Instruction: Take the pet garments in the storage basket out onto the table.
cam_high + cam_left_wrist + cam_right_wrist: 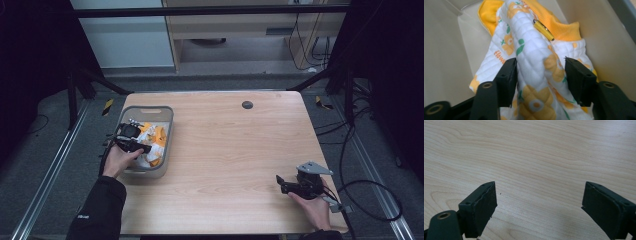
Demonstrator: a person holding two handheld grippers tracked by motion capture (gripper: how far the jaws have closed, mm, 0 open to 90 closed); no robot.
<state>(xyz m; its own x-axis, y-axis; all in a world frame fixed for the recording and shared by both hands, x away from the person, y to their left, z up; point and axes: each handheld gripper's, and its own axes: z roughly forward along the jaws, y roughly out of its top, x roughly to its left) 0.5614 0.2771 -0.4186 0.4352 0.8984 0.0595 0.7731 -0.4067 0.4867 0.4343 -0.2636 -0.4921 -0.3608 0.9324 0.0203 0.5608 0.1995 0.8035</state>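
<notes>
While the left gripper (541, 75) reached into the grey bin (167, 125) at the wooden table's (235, 150) left edge, its spread jaws straddled a ridge of quilted floral cloth (534, 65) there; the right gripper (287, 184) rested wide open near the table's front right corner

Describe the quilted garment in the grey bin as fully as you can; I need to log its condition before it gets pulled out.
The garment is white quilted fabric printed with orange flowers and green leaves, with plain orange ribbed trim and orange lining. A small gold metal piece, perhaps a zipper pull, lies on it. It sits crumpled in the grey bin at the table's left. A raised fold stands between the left gripper jaws, which straddle it, not closed.
</notes>
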